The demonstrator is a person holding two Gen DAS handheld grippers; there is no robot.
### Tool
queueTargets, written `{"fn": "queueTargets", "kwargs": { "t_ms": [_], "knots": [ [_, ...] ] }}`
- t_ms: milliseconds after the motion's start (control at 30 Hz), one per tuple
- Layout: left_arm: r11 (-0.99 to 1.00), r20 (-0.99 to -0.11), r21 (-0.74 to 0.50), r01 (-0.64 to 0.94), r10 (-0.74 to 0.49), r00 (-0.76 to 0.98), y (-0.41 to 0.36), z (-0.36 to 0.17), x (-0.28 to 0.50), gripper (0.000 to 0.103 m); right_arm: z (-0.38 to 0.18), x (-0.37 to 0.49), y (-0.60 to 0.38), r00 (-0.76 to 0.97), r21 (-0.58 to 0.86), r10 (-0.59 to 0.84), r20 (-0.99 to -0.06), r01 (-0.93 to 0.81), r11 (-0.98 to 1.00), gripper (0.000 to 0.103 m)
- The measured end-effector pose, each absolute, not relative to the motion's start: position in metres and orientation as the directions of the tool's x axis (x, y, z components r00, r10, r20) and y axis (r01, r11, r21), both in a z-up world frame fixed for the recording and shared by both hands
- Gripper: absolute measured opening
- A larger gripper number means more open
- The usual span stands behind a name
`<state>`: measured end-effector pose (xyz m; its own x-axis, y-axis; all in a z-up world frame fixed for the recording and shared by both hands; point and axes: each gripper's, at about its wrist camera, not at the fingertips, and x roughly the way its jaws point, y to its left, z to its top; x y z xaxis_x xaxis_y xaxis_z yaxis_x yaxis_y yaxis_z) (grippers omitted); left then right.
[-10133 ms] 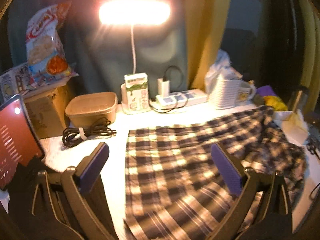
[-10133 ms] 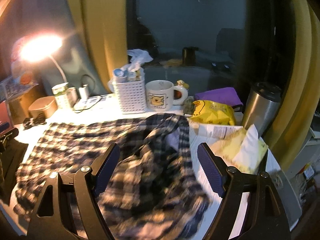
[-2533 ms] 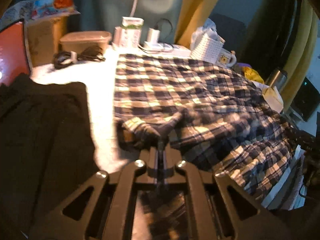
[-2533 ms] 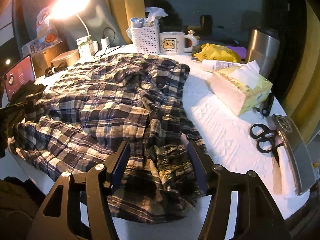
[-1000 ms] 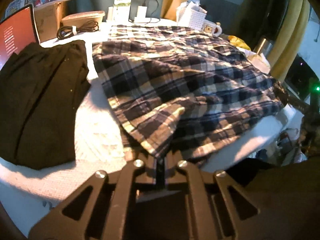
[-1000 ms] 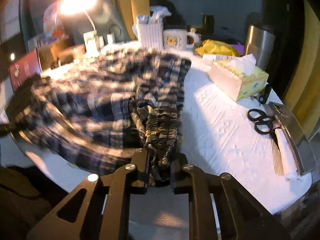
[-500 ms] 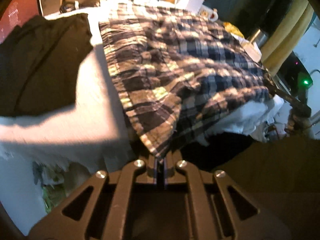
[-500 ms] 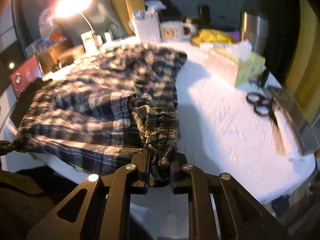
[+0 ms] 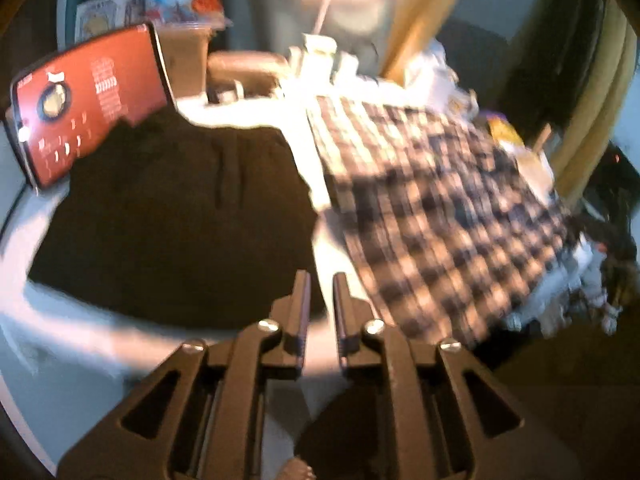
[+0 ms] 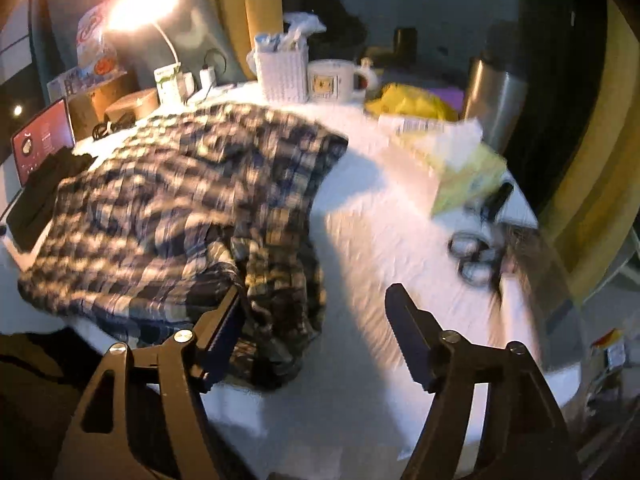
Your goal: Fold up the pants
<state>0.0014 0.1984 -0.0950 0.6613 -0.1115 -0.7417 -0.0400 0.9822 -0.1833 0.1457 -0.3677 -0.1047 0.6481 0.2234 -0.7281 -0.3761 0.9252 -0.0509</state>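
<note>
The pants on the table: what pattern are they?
Dark-and-cream plaid pants, clearest in the right wrist view.

The checked navy-and-cream woven-cloth pants [image 10: 188,200] look soft and crumpled, matt. At 9 o'clock of them lies a matt black cloth garment [image 9: 168,216]. The white table cover [image 10: 372,240] looks rough and nubbly. At 2 o'clock stands a glossy brushed-metal flask [image 10: 494,100].

1. A glowing desk lamp [image 10: 140,10] lights the dim room warmly.
2. Yellow curtains [image 10: 236,12] frame a dark window [image 10: 400,4].
3. A white cloth covers the worktop [image 10: 368,232].
</note>
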Motion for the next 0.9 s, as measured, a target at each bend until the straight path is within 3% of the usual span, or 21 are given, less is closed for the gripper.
{"fn": "queueTargets", "kwargs": {
  "t_ms": [267, 467, 533, 633, 900],
  "knots": [
    [0.985, -0.736, -0.157, 0.070, -0.164, 0.657, 0.180, -0.097, 0.137, 0.016, -0.072, 0.191, -0.343, 0.609, -0.064, 0.267, -0.747, -0.466, 0.883, 0.075],
    [0.983, -0.762, -0.159, 0.091, -0.181, 0.621, 0.168, -0.108, 0.208, 0.021, -0.082, 0.174, -0.364, 0.524, -0.118, 0.157, -0.837, -0.453, 0.884, 0.075],
    [0.982, -0.761, -0.169, 0.087, -0.187, 0.621, 0.170, -0.109, 0.227, 0.027, -0.085, 0.169, -0.376, 0.525, -0.124, 0.127, -0.841, -0.417, 0.900, 0.075],
    [0.981, -0.762, -0.171, 0.095, -0.193, 0.618, 0.167, -0.110, 0.251, 0.042, -0.082, 0.178, -0.398, 0.563, -0.112, 0.088, -0.822, -0.311, 0.944, 0.075],
    [0.978, -0.757, -0.164, 0.128, -0.208, 0.620, 0.152, -0.119, 0.333, 0.047, -0.087, 0.287, -0.373, 0.647, 0.078, 0.241, -0.723, -0.270, 0.960, 0.075]
  ]
}}
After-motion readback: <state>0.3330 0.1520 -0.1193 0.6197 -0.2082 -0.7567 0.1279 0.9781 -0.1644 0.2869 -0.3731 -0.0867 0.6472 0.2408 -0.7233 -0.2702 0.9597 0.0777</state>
